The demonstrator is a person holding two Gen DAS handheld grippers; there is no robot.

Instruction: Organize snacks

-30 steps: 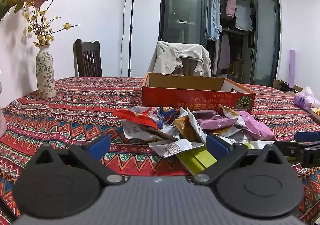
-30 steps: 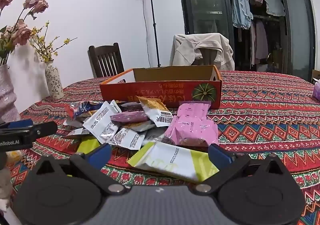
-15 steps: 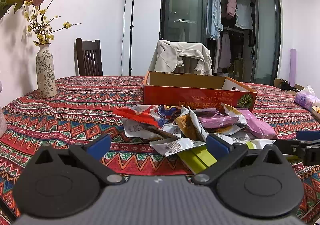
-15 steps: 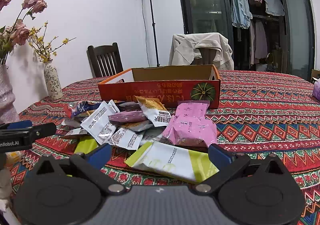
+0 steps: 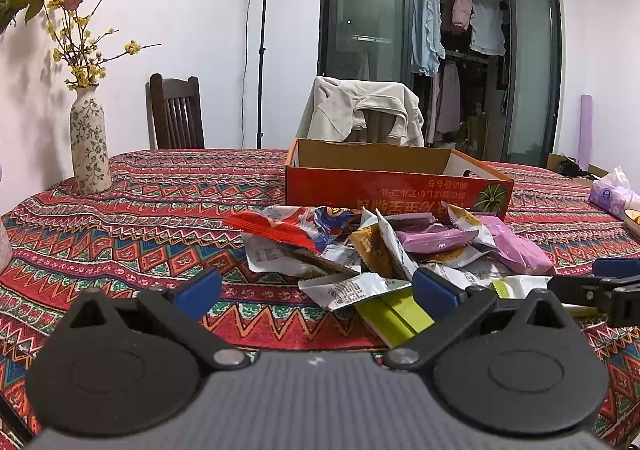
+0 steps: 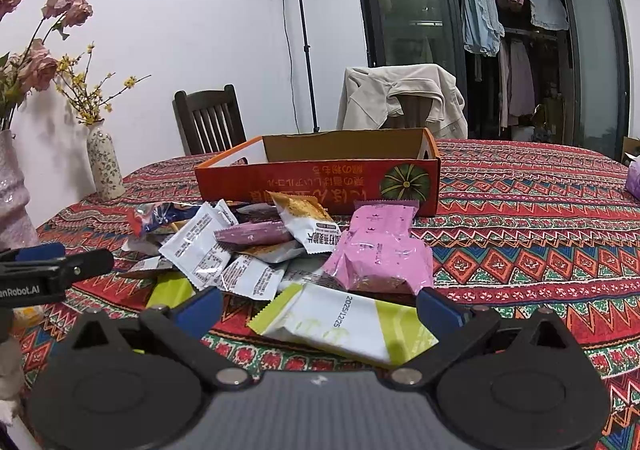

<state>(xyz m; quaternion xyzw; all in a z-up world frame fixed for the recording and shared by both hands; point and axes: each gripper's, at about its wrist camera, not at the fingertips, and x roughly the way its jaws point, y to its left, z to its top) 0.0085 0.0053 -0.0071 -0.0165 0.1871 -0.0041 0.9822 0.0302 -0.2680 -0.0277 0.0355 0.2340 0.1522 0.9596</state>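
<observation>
The right gripper [image 6: 318, 300] stands with its blue pads spread wide, empty, low over the tablecloth [image 6: 520, 210]. The green-and-white snack packet [image 6: 344, 324] lies flat between its fingers, at the near edge of the snack pile [image 6: 280, 246]. Picking looks about to begin: the next move calls for easing forward, pinching that packet, then carrying it to the orange cardboard box [image 6: 320, 178] just behind the pile. The left gripper [image 5: 316, 288] is likewise spread and empty, beside the pile.

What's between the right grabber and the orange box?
In the right wrist view, the snack pile: a white-and-green packet nearest the right gripper, then a pink packet before the orange box.
</observation>
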